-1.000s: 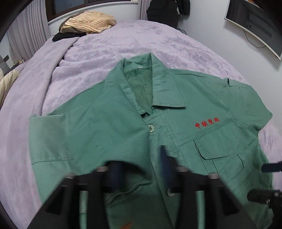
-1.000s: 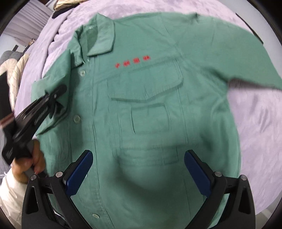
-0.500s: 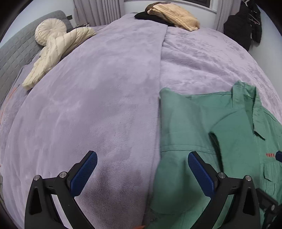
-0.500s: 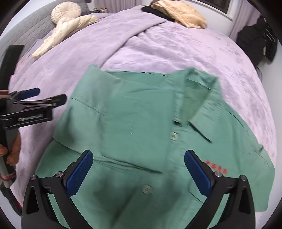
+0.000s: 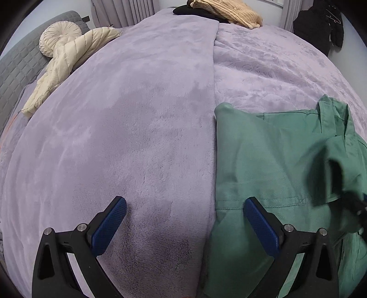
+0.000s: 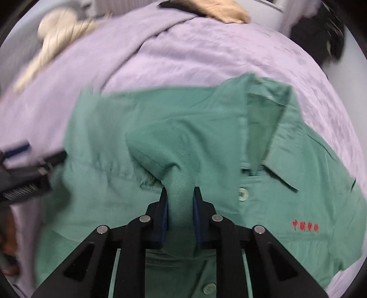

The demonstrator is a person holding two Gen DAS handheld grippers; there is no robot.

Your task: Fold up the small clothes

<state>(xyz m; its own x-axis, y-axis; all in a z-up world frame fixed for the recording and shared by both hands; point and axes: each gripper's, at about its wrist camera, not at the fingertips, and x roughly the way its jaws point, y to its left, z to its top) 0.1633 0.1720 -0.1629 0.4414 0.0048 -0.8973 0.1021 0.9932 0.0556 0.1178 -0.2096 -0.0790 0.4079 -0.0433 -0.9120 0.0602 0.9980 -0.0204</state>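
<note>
A green short-sleeved shirt with red embroidery lies face up on the purple bed cover. My right gripper is shut on a bunched fold of the shirt's sleeve and lifts it over the chest. In the left wrist view the shirt lies to the right. My left gripper is open and empty, low over the bed at the shirt's left edge; its right finger is over the cloth. The left gripper also shows in the right wrist view at the left. The right gripper appears blurred at the right edge.
A cream quilted jacket and round cushion lie at the far left by a grey headboard. A tan striped garment on black cloth sits at the far edge. A dark coat hangs at the back right.
My right gripper was open over the shirt; it has now shut on the sleeve and lifted it. My left gripper let go earlier, swung left, and now holds steady, open.
</note>
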